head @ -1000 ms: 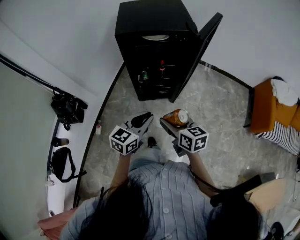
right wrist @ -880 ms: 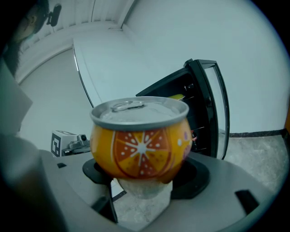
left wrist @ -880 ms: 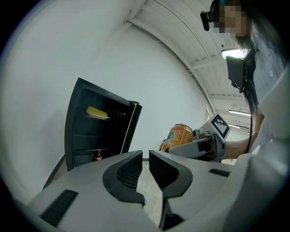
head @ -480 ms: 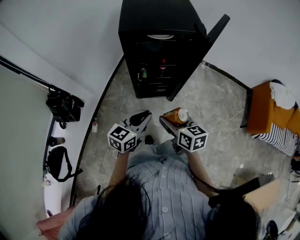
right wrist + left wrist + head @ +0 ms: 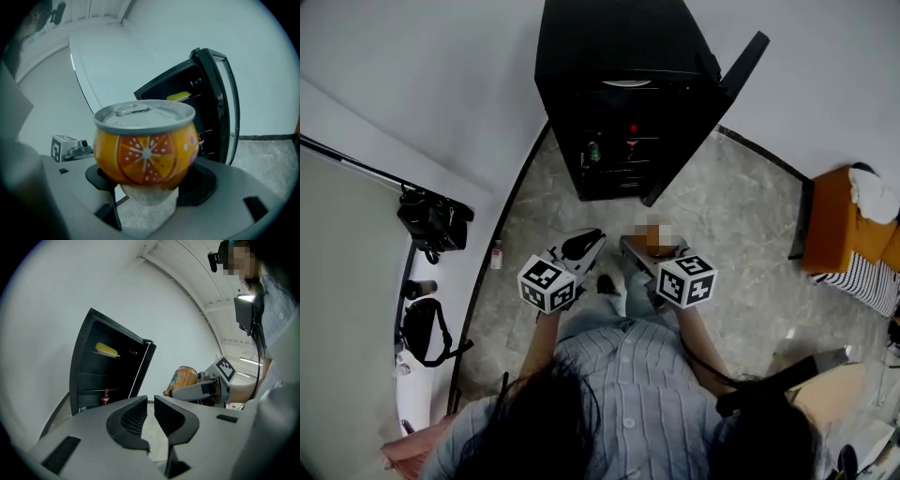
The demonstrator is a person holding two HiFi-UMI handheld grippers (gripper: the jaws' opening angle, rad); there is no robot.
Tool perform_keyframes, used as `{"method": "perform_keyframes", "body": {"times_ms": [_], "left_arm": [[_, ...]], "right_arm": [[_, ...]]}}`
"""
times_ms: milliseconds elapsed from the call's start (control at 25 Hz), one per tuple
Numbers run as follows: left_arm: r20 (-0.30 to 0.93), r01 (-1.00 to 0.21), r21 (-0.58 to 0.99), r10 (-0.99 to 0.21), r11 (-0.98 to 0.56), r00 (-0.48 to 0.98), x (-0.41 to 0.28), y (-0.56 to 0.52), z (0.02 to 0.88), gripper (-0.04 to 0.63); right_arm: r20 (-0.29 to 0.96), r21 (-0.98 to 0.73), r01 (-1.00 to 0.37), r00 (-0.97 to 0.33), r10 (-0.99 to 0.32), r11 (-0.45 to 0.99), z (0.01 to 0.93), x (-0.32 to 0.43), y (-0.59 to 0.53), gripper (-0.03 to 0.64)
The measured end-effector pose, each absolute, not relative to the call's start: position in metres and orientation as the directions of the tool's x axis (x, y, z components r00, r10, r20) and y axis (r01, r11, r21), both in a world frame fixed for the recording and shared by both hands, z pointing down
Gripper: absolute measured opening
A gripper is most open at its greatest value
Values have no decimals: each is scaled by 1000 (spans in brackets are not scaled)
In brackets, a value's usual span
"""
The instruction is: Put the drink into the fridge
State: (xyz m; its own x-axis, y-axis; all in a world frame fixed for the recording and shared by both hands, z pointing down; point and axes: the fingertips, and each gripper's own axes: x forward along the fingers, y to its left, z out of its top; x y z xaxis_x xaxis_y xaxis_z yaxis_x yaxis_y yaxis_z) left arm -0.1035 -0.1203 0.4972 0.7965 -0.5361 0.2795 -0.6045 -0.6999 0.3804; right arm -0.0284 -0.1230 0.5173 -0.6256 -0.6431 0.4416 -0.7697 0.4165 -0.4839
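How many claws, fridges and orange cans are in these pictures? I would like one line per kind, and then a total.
claws: 2 (left claw, right claw)
fridge: 1, door open
orange can: 1, held in the right claw
Total: 4

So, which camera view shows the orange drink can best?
The right gripper view: the can fills the middle, clamped by the right gripper, with lid and orange-slice print clear. The left gripper view shows it small, from the side. In the head view a blurred patch covers it.
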Motion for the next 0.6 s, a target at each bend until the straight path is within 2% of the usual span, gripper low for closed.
{"method": "perform_keyframes", "body": {"times_ms": [240, 600], "left_arm": [[285, -611, 363, -541, -703, 791, -101, -158, 494, 51], [235, -557, 372, -506, -742, 830, -77, -215, 494, 51]], "right_arm": [[445, -477, -766, -633, -633, 431, 523, -28, -170, 327], [476, -463, -777, -624, -620, 426, 540, -14, -229, 327]]}}
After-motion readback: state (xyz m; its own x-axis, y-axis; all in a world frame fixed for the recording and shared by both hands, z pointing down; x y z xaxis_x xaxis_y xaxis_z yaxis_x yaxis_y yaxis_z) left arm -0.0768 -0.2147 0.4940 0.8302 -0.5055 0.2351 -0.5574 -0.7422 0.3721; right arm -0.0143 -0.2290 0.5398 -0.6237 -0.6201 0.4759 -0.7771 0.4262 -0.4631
